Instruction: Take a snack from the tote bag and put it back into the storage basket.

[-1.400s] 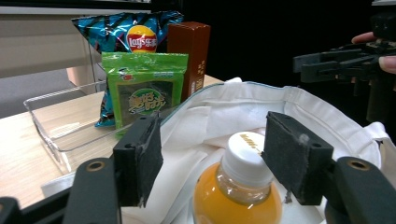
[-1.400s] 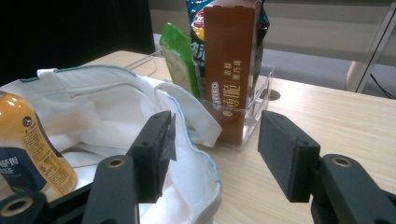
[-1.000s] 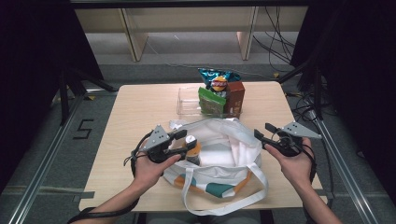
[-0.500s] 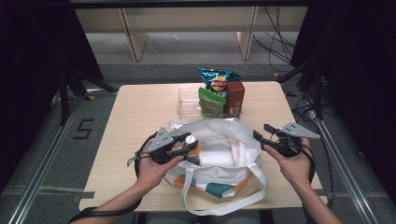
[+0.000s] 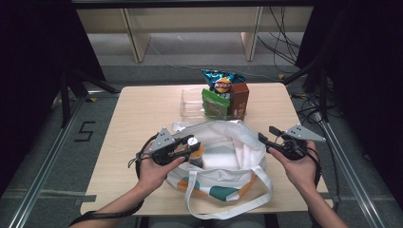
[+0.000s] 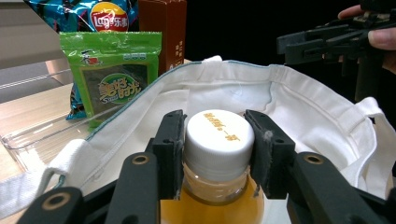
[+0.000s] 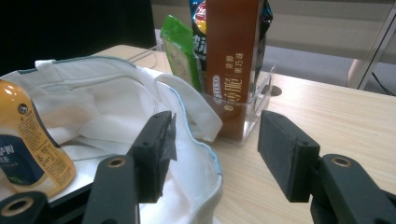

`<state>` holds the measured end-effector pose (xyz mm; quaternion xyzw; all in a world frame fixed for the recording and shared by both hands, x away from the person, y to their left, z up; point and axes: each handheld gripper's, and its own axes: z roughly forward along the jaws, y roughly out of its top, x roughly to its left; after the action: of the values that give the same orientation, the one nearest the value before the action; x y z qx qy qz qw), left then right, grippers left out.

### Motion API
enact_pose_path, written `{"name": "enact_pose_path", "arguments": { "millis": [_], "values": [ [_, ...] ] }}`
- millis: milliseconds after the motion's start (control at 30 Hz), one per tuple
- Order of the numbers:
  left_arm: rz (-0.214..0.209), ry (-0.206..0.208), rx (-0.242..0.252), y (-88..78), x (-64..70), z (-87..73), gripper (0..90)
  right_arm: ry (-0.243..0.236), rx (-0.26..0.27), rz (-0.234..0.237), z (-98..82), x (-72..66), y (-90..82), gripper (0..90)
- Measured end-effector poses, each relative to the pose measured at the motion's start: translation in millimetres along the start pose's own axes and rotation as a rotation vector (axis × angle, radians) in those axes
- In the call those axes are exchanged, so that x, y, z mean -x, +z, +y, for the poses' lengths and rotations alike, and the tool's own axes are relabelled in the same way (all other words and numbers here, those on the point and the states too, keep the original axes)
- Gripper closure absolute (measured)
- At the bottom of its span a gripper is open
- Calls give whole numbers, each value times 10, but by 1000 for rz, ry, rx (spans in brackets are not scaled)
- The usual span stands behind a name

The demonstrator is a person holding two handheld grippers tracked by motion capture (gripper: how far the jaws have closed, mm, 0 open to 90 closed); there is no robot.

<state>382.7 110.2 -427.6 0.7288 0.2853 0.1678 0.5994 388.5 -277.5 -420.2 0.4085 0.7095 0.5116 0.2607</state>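
The bottle of orange drink stands in the open mouth of the white bag, which lies near the front edge of the table. The left gripper has just been closing, and now both pads press on the white cap, probably so the bottle stays straight going in or out. The right gripper is open with nothing squeezed; the bag's rim lies loose between its jaws, maybe to keep the mouth wide. The left gripper view shows the tight pinch on the cap. The high view shows the clear tray of snacks by the far edge. The right gripper view shows the bottle's label.
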Motion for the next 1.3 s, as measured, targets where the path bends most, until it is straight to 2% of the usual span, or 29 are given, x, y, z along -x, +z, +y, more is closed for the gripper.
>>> {"name": "enact_pose_path", "arguments": {
  "millis": [133,200,233,333,400,433,533,600,633,667,733,767,867,967,1033,1167,1267,1300],
  "values": [
    [0,0,13,-25,4,44,587,10,0,-3,-7,-11,2,456],
    [-6,1,16,-36,7,67,588,-6,5,-5,-6,-2,4,456],
    [-8,1,19,-42,8,78,588,12,4,-2,-8,-15,2,457],
    [-8,5,21,-55,16,108,588,15,6,-10,-8,-12,-5,457],
    [-12,15,27,-60,21,130,588,-6,15,-1,-8,5,4,457],
    [-12,17,28,-62,23,144,588,19,5,-1,-11,-13,-5,457],
    [-15,13,38,-70,20,189,588,20,-2,-7,-10,-18,-13,457],
    [-12,10,41,-78,15,216,589,28,19,-4,-17,-24,5,456],
    [-13,12,41,-81,10,227,589,4,24,-3,-15,-7,6,456],
    [-12,9,42,-82,11,237,589,3,24,-1,-16,-6,7,456],
    [-12,13,40,-81,10,248,589,4,22,-4,-20,-8,6,456],
    [-13,9,38,-80,11,250,589,28,18,-3,-24,-28,4,456],
    [-17,6,40,-75,11,268,589,6,22,-6,-24,-9,6,456],
    [-18,8,43,-74,16,307,589,33,4,-11,-24,-28,-7,455],
    [-17,11,45,-81,9,340,589,13,11,-7,-26,-15,0,455],
    [-25,17,50,-90,-11,395,589,23,4,-10,-34,-31,-2,455],
    [-22,16,48,-98,-18,426,589,3,9,-7,-34,-20,6,454],
    [-21,17,48,-102,-24,433,589,19,6,-8,-36,-26,1,454]
  ]
}}
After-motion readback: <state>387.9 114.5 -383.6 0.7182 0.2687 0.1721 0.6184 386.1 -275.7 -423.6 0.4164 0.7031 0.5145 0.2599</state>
